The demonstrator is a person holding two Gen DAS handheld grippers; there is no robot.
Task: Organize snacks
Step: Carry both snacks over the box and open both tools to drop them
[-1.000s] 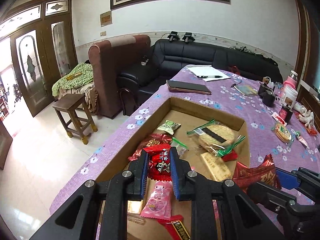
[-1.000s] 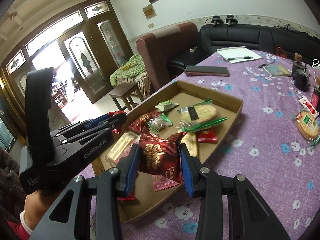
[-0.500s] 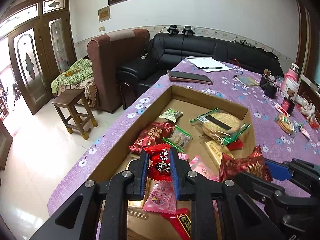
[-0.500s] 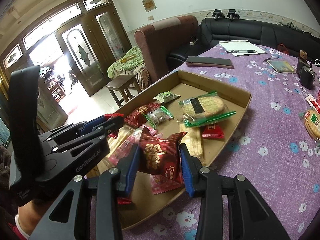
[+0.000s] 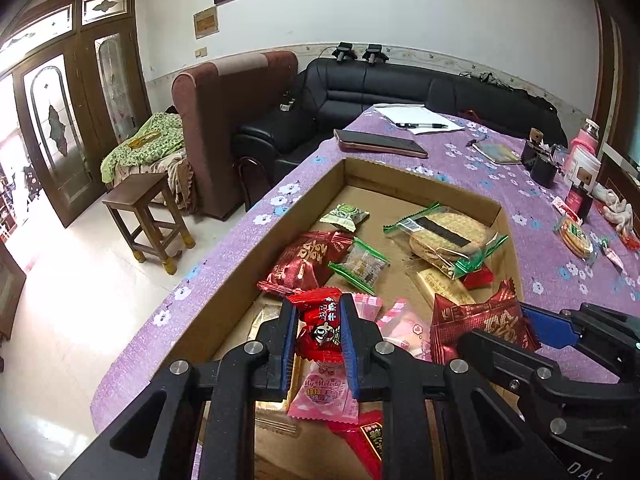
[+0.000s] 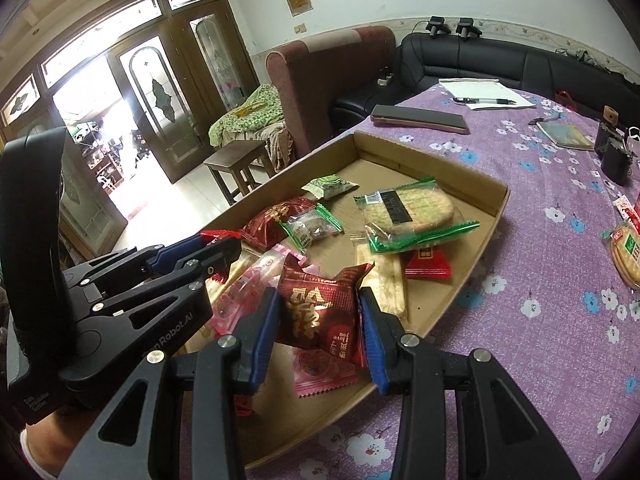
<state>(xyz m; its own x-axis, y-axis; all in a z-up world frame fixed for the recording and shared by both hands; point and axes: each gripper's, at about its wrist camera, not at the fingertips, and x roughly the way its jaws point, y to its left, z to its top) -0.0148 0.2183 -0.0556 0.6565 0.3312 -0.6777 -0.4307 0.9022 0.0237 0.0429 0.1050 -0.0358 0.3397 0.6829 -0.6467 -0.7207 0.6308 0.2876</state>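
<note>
Your left gripper (image 5: 318, 330): fingers (image 5: 289, 332) clenched on a small bright-red candy packet (image 5: 322, 326), low centre of the left wrist frame, held above the near end of the cardboard tray (image 5: 420, 182).

Your right gripper (image 6: 318, 330): fingers (image 6: 370, 332) clamped on a dark-red foil snack bag (image 6: 320, 308), bottom centre of the right wrist frame, over the tray's near right edge.

Beneath both, in the tray: pink packets (image 5: 324, 394), a green-edged rice cracker pack (image 6: 408, 212) mid-frame, a small green packet (image 5: 344, 214) further up.

The tray sits on the purple floral tabletop (image 6: 540, 280). One rice cracker pack (image 6: 626, 250) lies loose at far right, well apart from the tray.
</note>
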